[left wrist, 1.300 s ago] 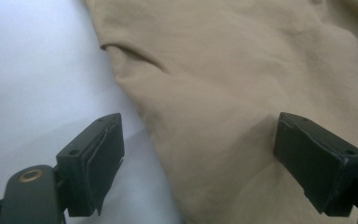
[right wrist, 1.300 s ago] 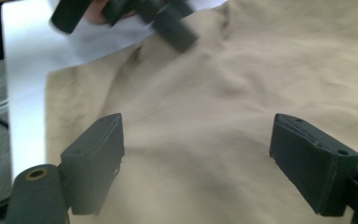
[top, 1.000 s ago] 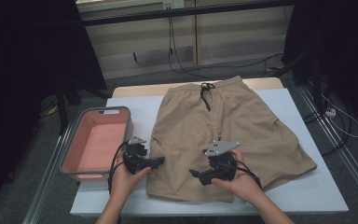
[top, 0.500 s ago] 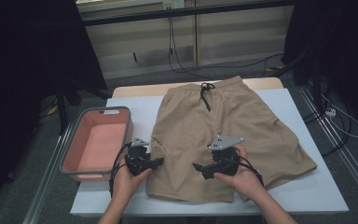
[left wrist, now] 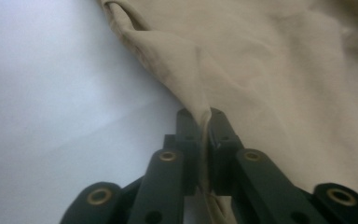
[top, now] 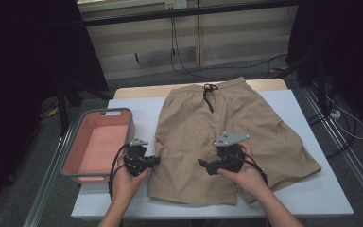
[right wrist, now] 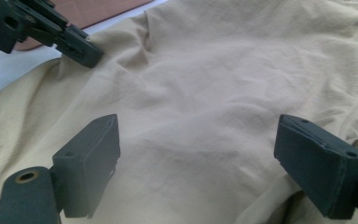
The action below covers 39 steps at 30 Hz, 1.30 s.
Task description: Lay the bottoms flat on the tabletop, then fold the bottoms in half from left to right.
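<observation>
A pair of tan woven-cloth shorts lies spread flat over the middle of the white table, its black-drawstring waistband at the far edge and its leg hems toward the near edge. The left gripper, whose jaws have just been closing, is clenched on a raised fold of the shorts' left side hem. The right gripper hovers wide apart over the cloth, grasping nothing, while a grey-rimmed pink plastic bin sits at the table's left edge.
</observation>
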{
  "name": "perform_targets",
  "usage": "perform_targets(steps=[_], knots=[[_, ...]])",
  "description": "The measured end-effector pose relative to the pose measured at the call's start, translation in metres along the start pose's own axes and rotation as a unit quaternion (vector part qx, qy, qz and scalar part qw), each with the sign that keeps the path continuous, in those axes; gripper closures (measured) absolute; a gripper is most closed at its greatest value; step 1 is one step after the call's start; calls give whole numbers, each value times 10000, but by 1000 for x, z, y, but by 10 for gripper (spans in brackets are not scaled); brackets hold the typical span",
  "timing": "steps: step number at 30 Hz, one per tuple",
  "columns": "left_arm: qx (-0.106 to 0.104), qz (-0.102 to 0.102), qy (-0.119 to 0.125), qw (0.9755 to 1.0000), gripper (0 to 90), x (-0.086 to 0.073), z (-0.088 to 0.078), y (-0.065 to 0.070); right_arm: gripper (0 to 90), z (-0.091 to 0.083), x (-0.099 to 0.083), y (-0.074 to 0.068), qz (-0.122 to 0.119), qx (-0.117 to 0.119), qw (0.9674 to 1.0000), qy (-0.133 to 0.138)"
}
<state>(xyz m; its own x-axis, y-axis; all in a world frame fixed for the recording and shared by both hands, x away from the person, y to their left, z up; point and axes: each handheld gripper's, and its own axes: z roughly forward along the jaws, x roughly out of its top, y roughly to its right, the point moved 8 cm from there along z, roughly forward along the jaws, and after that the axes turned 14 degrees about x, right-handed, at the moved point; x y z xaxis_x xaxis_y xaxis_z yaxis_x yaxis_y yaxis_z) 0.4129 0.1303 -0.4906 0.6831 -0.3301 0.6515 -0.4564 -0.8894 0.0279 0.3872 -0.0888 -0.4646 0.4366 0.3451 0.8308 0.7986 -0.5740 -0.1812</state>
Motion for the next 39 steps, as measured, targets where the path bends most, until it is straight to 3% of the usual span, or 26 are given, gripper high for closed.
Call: perform_targets(steps=[9, 21, 28, 39], knots=[[-177, 8, 219, 9996, 880, 9, -9, 8, 135, -2, 5, 1, -50, -94, 9999, -20], [-313, 22, 435, 9986, 883, 20, -16, 18, 118, 2, 15, 15, 139, -333, 9993, -75], [-420, 122, 538, 9976, 883, 26, -18, 27, 117, 3, 31, 21, 156, -500, 9986, -7], [-533, 188, 637, 9964, 884, 31, -19, 39, 116, 14, 52, 24, 248, -566, 9981, 61]])
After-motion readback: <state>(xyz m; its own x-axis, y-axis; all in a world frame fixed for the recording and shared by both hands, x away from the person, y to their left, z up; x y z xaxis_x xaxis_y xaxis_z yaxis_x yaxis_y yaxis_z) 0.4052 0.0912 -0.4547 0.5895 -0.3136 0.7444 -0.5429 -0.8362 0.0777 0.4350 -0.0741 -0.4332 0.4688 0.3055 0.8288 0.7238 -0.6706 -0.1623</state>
